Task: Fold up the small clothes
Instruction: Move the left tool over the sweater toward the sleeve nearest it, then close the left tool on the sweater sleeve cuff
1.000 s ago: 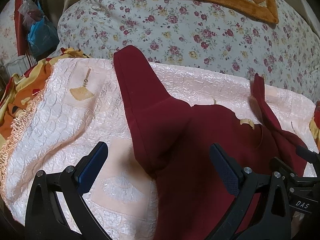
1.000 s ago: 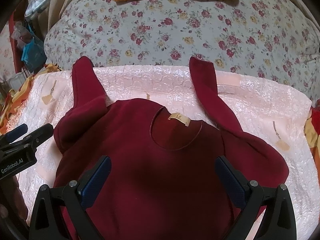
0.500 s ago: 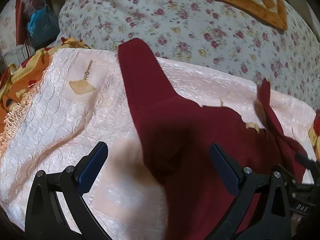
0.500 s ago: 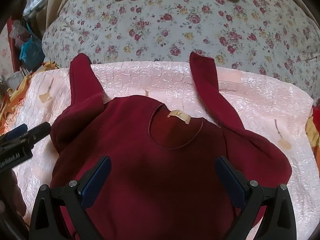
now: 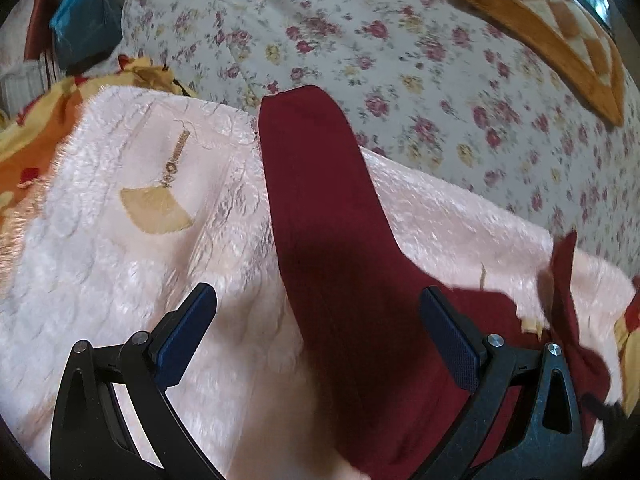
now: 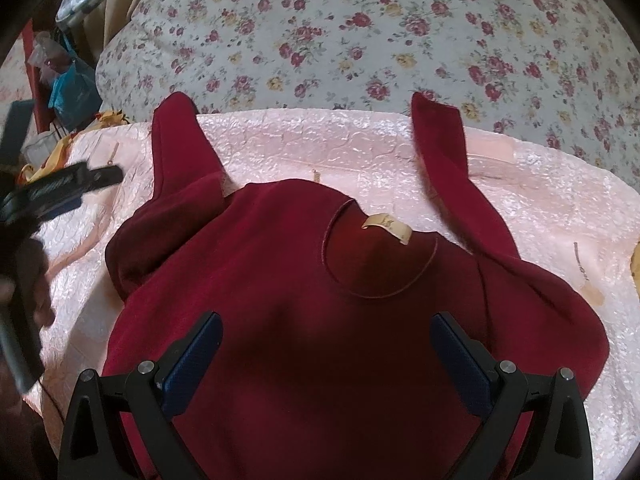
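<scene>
Under both tools | red sweater (image 6: 320, 320) flat | left tool (image 5: 316, 332), right tool (image 6: 326, 352) spread, empty

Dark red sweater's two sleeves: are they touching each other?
Apart. The right wrist view shows the left sleeve and right sleeve separated by bare pink quilted cloth.

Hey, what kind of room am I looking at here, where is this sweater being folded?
Most likely a bedroom at home. The maroon sweater lies spread on a pink textured blanket, behind it a floral quilt bulges like bedding, with an orange patterned cushion on top.
</scene>
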{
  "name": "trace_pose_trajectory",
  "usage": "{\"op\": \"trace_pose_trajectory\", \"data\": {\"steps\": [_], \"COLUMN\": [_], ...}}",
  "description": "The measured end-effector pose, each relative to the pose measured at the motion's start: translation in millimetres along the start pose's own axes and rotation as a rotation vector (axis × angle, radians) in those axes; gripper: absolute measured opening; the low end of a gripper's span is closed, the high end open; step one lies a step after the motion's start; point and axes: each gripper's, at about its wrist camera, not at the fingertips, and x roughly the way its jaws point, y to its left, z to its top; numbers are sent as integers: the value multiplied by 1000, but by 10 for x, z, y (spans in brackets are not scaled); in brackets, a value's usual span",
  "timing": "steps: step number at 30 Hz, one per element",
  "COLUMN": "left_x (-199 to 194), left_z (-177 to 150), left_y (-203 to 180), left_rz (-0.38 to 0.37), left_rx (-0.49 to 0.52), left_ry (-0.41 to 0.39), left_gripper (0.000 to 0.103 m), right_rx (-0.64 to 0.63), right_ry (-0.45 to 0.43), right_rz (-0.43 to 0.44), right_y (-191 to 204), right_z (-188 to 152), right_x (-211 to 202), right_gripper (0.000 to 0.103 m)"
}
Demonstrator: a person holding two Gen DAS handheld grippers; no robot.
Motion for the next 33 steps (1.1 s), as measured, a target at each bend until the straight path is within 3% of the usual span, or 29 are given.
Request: {"op": "trace_pose_trajectory", "data": {"steps": [6, 15, 19, 21, 23, 25, 28, 33], "left_x": [401, 847, 1042, 1094, 1130, 1097, 957, 717], "left_z": [170, 373, 409, 417, 424, 425, 436, 449], "left_y": [226, 220, 166, 145, 161, 225, 349, 348], "left_rz": [-62, -22, -18, -15, -26, -51, -124, -126], "left_rx": [-109, -103, -71, -47, -44, -58, -85, -31], "left_ry": [31, 24, 60, 71, 90, 90, 68, 34], "left_gripper": [96, 93, 77, 60, 24, 11, 7, 7], "right_rx": [-6, -9, -5, 1, 9, 18, 22, 19], "right_ry": [13, 45, 59, 72, 84, 92, 91, 79], "right_rz": [39, 91, 98, 99, 99, 96, 92, 94], "right_y": [26, 61, 66, 55, 31, 7, -8, 15], "right_z": [-24, -53, -67, -83, -90, -87, -77, -71], "right_x": [96, 228, 274, 297, 323, 334, 336, 275], "right_gripper": [103, 102, 102, 102, 103, 103, 103, 103]}}
